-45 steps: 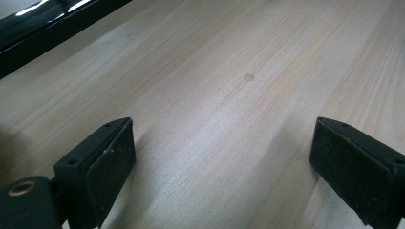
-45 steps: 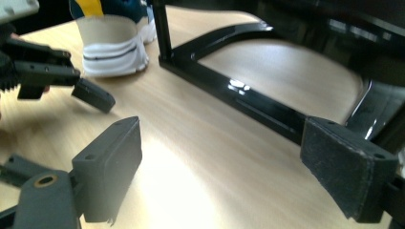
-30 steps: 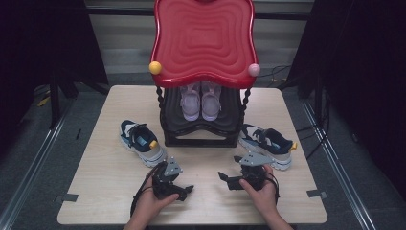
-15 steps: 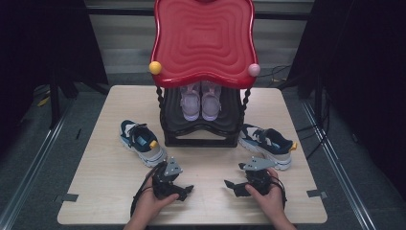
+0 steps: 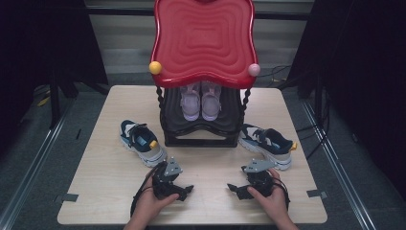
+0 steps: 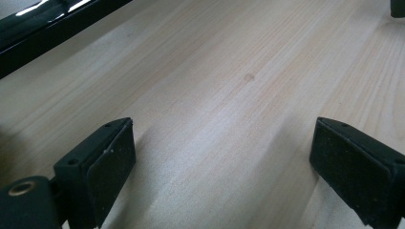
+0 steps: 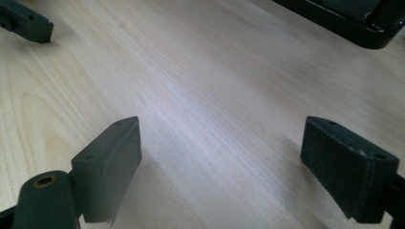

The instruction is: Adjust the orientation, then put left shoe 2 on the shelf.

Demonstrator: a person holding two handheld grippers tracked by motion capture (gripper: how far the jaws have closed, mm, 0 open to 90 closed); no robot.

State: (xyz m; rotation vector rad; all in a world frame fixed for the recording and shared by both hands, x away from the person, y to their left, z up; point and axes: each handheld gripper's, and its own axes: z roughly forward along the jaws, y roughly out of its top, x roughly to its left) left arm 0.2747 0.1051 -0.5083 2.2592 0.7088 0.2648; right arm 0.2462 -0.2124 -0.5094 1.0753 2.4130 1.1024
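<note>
Two grippers rest low near the front edge of the table (image 5: 95, 201), and both of yours are empty. Your left gripper (image 5: 184, 192) has its jaws spread wide over bare wood, nothing between them, as the left gripper view makes plain. Your right gripper (image 5: 235, 189) is the same: jaws far apart, only tabletop in the gap.

Nothing is in hand yet, so I judge you are at the very start, before any reach. The nearest things to pick are the two dark sneakers. One, the left sneaker (image 5: 142, 142), lies just beyond your left gripper, beside the black shelf base (image 5: 201, 138) of the red-topped stand (image 5: 203, 40). The other, the right sneaker (image 5: 266, 145), sits just beyond your right hand, on the far side of that base. A pale pair (image 5: 201, 101) already stands on the shelf under the red top.

Your next move likely calls for lifting a gripper, turning it toward its sneaker, and closing on the collar or heel, keeping clear of the stand's twisted posts.
</note>
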